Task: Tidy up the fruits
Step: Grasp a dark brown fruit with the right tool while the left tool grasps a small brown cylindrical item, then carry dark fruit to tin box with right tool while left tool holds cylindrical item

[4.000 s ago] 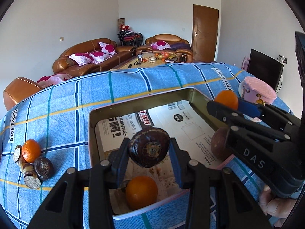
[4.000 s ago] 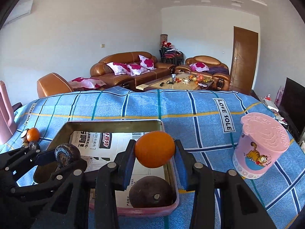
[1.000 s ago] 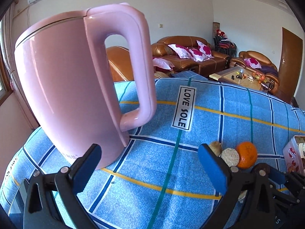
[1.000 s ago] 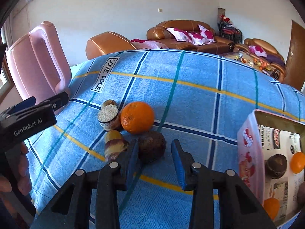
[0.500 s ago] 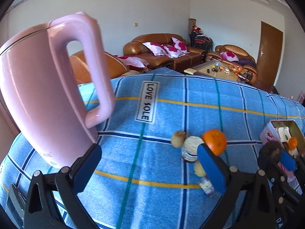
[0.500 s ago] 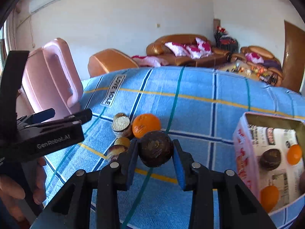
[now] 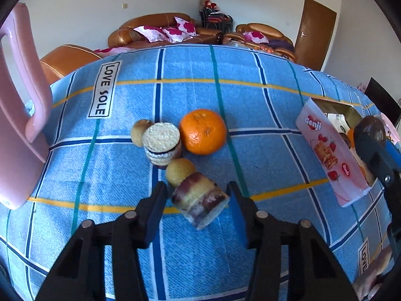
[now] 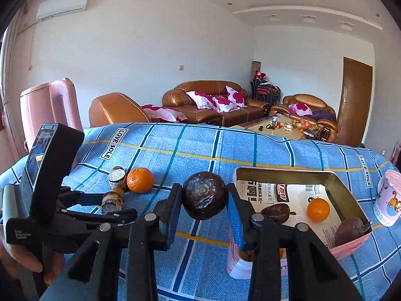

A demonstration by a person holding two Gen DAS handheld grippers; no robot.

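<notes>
My left gripper (image 7: 198, 208) points down at the blue checked cloth, its jaws closing around a purple-and-yellow striped cut stalk piece (image 7: 198, 200) that lies between them; a thin gap shows at the left pad. Just beyond lie an orange (image 7: 202, 131) and a second cut piece (image 7: 161, 145) with a pale end. My right gripper (image 8: 204, 198) is shut on a dark brown round fruit (image 8: 204, 195), held above the cloth beside the pink tin box (image 8: 285, 173). Inside the box are an orange (image 8: 317, 209) and two dark fruits (image 8: 275, 212).
A tall pink kettle (image 7: 17, 115) stands at the left edge of the table. A pink lidded cup (image 8: 388, 198) stands right of the box. A hand holds the left gripper's body (image 8: 45, 175) at the lower left of the right wrist view.
The left gripper swung away from the kettle, dipped over the fruit pile, and its jaws narrowed around the striped piece. The right gripper lifted the dark fruit off the cloth and carried it rightward beside the box.
</notes>
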